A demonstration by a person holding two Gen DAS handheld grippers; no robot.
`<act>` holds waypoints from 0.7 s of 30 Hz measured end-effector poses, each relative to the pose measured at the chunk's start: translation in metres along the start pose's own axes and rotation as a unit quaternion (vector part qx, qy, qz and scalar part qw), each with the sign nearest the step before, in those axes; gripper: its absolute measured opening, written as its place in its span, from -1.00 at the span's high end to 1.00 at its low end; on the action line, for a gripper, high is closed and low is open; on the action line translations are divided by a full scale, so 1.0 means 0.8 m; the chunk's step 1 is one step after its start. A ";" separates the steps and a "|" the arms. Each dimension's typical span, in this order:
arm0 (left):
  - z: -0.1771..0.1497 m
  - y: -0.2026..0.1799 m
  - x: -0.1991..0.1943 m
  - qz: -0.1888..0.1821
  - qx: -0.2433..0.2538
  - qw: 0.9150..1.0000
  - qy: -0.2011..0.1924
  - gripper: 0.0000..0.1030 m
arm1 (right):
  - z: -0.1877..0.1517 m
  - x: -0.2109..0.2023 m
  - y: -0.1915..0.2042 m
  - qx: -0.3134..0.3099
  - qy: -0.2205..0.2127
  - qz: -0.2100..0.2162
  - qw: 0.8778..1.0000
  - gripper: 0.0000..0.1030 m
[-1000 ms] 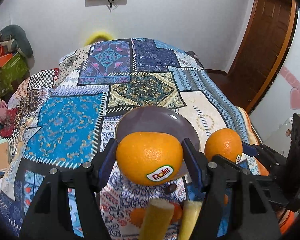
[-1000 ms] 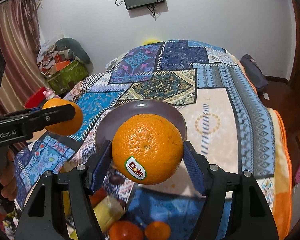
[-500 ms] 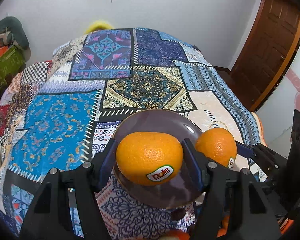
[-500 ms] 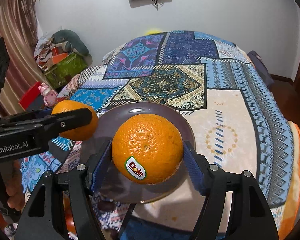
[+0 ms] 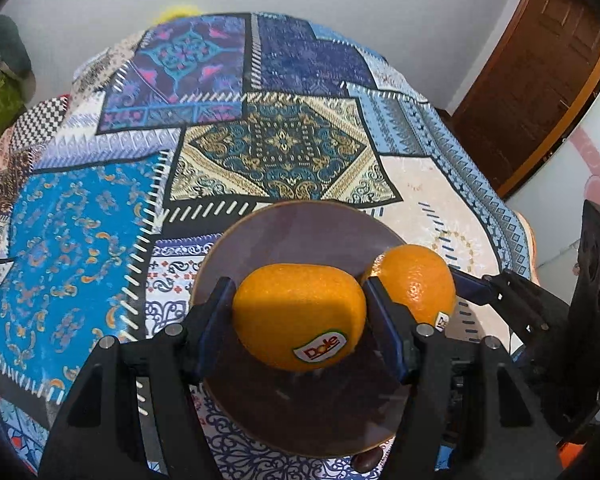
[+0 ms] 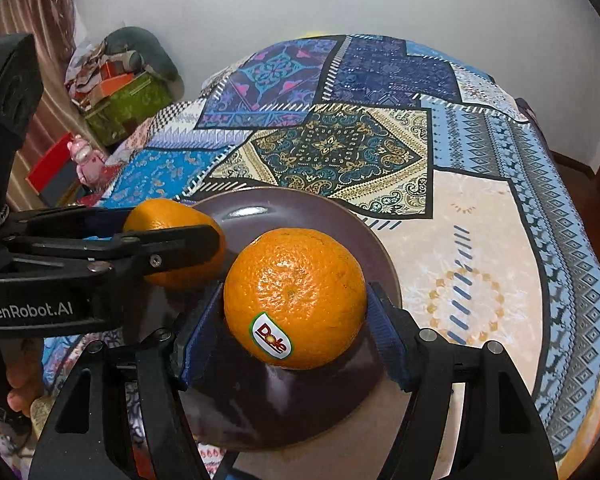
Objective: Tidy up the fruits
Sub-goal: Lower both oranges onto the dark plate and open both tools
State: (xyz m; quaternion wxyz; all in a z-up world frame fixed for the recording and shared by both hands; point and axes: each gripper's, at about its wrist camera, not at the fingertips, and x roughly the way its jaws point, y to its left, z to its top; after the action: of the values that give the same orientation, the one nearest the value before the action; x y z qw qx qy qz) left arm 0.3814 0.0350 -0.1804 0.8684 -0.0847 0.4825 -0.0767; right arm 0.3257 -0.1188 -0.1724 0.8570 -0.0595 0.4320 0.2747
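Observation:
My left gripper (image 5: pixel 300 316) is shut on an orange (image 5: pixel 298 316) with a Dole sticker and holds it over a dark purple plate (image 5: pixel 300 232). My right gripper (image 6: pixel 296 312) is shut on a second Dole orange (image 6: pixel 296 296), over the same plate (image 6: pixel 300 212). In the left wrist view the right gripper's orange (image 5: pixel 416 280) sits just right of mine. In the right wrist view the left gripper (image 6: pixel 172 244) and its orange (image 6: pixel 160 220) are at the left over the plate's left rim.
The plate lies on a patchwork cloth (image 5: pixel 280 148) that covers the table. A small dark fruit (image 5: pixel 366 458) lies near the plate's front edge. Boxes and clutter (image 6: pixel 120 96) stand at the far left by the wall. A brown door (image 5: pixel 532 72) is at the right.
Both grippers have moved forward with their oranges, from in front of the plate to over it. The fruit pile at the near edge has dropped out of view.

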 end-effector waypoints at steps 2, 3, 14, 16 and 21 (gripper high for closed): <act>0.001 -0.002 0.005 0.002 0.008 1.000 0.004 -0.26 | 0.000 0.004 -0.001 0.000 0.005 0.004 1.000 -0.30; 0.002 -0.003 0.007 0.005 0.012 1.000 0.005 -0.26 | 0.001 0.007 -0.001 0.002 0.007 0.005 1.000 -0.30; 0.006 0.001 0.025 0.002 0.009 1.000 0.022 -0.27 | 0.005 0.015 -0.003 -0.003 0.017 0.008 1.000 -0.30; 0.005 0.002 0.026 0.000 0.007 1.000 0.021 -0.26 | 0.006 0.017 -0.004 -0.002 0.020 0.011 1.000 -0.32; 0.005 -0.002 0.020 0.018 0.012 1.000 0.013 -0.27 | 0.005 0.012 -0.003 -0.011 0.015 0.002 1.000 -0.40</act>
State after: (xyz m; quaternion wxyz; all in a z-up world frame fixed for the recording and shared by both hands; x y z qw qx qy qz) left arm 0.3934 0.0302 -0.1911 0.8641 -0.0640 0.4945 -0.0678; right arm 0.3341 -0.1152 -0.1777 0.8489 -0.0723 0.4421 0.2807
